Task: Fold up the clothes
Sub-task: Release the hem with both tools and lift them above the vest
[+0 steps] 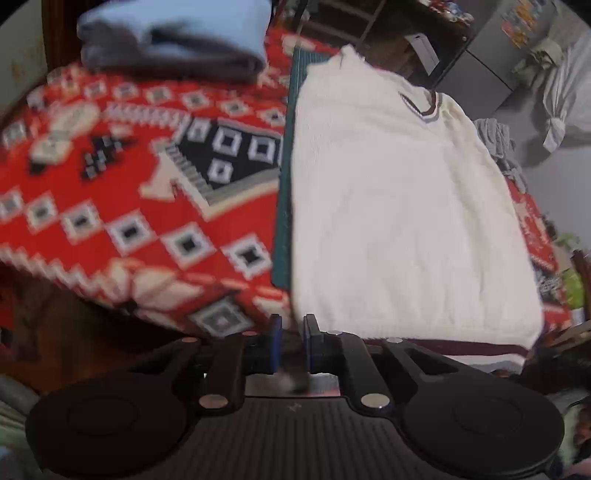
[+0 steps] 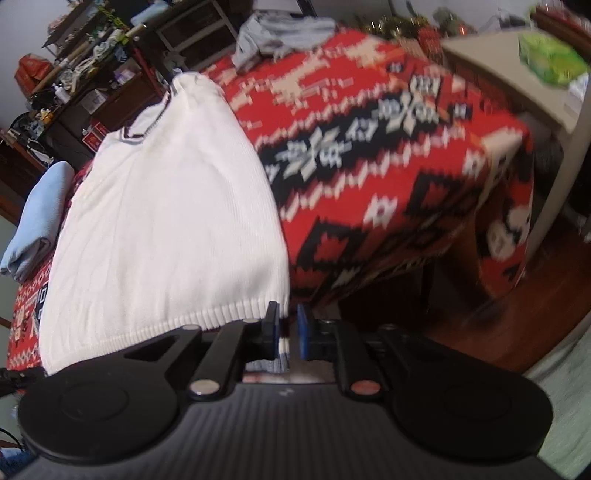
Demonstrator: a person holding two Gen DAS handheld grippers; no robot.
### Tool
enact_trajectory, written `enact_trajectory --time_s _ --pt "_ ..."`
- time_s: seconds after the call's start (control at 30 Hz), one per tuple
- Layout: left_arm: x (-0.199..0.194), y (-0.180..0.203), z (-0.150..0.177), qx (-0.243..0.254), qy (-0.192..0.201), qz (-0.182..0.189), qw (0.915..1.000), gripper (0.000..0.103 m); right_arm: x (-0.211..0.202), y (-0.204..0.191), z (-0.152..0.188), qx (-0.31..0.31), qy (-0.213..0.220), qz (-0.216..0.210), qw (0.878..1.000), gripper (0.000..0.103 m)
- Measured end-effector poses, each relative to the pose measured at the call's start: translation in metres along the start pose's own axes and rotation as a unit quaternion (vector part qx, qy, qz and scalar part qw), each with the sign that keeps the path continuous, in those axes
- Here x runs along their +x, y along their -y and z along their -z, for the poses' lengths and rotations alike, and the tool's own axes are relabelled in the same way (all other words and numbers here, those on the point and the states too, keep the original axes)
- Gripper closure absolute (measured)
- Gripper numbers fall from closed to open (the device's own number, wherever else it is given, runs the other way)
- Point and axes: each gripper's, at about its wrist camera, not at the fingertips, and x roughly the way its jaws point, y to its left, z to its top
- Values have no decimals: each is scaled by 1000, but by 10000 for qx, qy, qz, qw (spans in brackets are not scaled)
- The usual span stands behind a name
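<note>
Cream sweater [image 1: 406, 206] w/ dark-striped V-neck, flat on red blanket [image 1: 129, 177], both jaws slightly parted, gripping nothing.

Sweater [image 1: 406, 206] lying flat on the patterned blanket [image 1: 129, 206], its hem nearest both cameras.
Folded clothes stack [image 1: 173, 40] is sitting on the blanket left of it; crumpled garment [image 2: 280, 33] is lying beyond its right shoulder.

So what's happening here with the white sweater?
A person with a gripper in each hand is folding clothes on a red patterned blanket. The white sweater lies flat with its sleeves already tucked away. The left gripper and right gripper sit at the two corners of its hem, jaws slightly apart; the right straddles the ribbed edge. A folded blue and grey pile waits nearby.
</note>
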Motion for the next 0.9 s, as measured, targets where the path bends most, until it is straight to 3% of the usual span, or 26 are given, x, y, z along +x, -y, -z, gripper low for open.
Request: enact_trajectory --time_s 0.07,0.2,0.27,0.3,0.33,0.4,0.43,0.53,0.57,0.9 --pt "-7 -2 -3 37 135 15 9999 75 -9 -3 -6 -169 138 64 9997 86" --pt "-21 3 -15 212 556 -52 9982 61 -27 -17 -22 -628 485 103 9968 72" --pt "-25 12 -23 387 775 -108 9962 48 -31 -30 -32 -903 631 67 9939 68" --pt "-25 18 -27 504 873 -163 9948 41 -31 -37 -36 -1040 673 49 9923 62" --pt "-23 24 -31 640 956 -260 9930 39 -29 -44 -41 -1176 708 36 9905 58" --pt "-18 38 -38 922 1079 -409 9890 38 -26 -56 -47 -1385 794 35 9872 36" --pt "-14 44 -40 1065 1115 -432 9871 35 -23 -62 -49 -1476 823 32 9856 32" --pt "-3 63 -46 1450 1197 -446 9811 17 -10 -80 -53 -1722 865 20 9813 12" --pt "3 67 -48 1508 1186 -415 9805 16 -5 -85 -53 -1787 864 34 9801 3" --pt "73 102 -55 2072 646 -487 9749 14 56 -122 -43 -2644 570 344 9621 0"
